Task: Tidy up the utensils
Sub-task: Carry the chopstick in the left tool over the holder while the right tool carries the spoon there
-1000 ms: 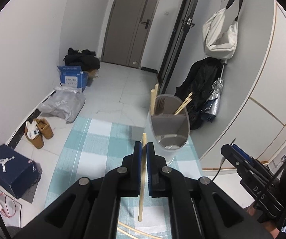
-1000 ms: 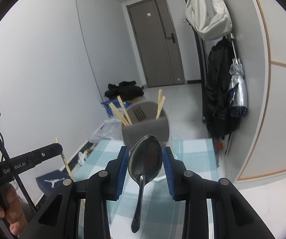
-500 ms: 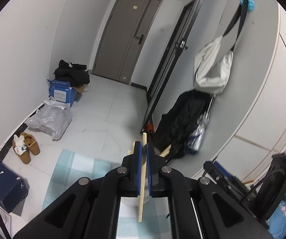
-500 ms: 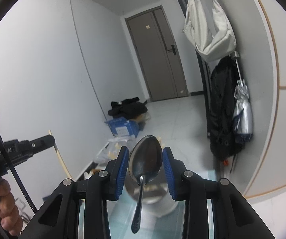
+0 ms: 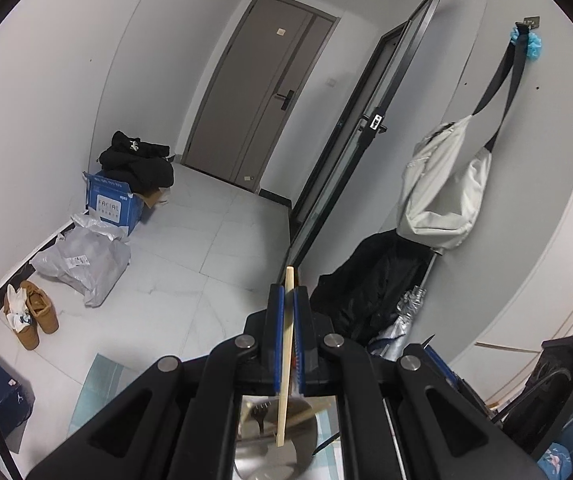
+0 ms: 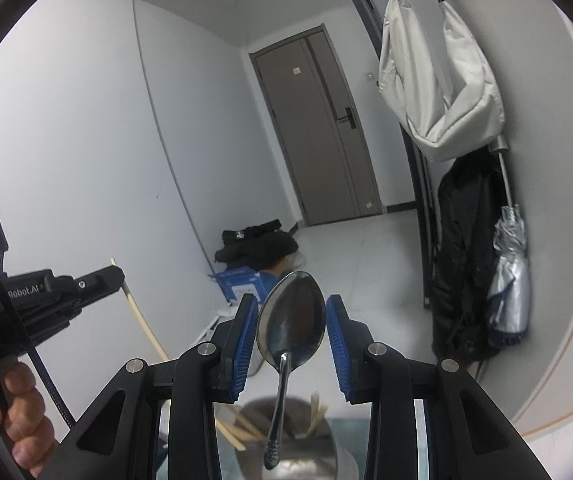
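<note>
The left gripper (image 5: 286,296) is closed tight on a wooden chopstick (image 5: 284,360), which stands almost upright between its blue pads, with its lower end above the open mouth of the utensil cup (image 5: 274,444). The right gripper (image 6: 290,320) holds a metal spoon (image 6: 288,328) by the bowl, handle hanging down over the same cup (image 6: 290,456), where other chopsticks (image 6: 238,426) and a fork (image 5: 260,412) lean inside. A hand (image 6: 10,412) grips the left tool's handle.
</note>
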Demonstrator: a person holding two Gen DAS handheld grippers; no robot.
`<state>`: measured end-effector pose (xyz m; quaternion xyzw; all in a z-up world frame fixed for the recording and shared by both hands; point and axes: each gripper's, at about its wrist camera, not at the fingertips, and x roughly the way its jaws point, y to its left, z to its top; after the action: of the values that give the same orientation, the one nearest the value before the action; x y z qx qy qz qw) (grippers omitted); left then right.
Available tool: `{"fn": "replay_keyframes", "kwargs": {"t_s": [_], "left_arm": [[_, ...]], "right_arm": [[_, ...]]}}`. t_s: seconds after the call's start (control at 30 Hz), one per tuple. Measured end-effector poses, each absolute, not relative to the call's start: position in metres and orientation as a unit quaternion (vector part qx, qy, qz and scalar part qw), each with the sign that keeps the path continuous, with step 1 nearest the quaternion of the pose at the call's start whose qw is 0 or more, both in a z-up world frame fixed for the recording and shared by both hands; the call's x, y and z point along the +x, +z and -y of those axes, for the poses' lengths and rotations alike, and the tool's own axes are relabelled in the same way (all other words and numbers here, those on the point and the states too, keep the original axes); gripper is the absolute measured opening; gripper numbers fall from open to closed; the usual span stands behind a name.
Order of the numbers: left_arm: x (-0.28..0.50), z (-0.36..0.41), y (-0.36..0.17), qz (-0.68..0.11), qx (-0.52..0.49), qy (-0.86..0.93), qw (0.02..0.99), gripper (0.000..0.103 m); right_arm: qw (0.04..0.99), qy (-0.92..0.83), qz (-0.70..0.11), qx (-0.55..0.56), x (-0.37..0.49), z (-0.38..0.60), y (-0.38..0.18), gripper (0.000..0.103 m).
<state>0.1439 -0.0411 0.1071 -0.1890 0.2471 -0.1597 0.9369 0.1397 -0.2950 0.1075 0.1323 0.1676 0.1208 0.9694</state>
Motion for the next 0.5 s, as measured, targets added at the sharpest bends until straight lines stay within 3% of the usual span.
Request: {"fn": "replay_keyframes", "kwargs": {"t_s": [0.5], "left_arm": [[0.165,0.048,0.083,-0.238,-0.139,-0.192,0.942,0.001]], "right_arm": [[0.971,0.111,-0.184,0.104,0.195,0.276,0.075,0.034]]}}
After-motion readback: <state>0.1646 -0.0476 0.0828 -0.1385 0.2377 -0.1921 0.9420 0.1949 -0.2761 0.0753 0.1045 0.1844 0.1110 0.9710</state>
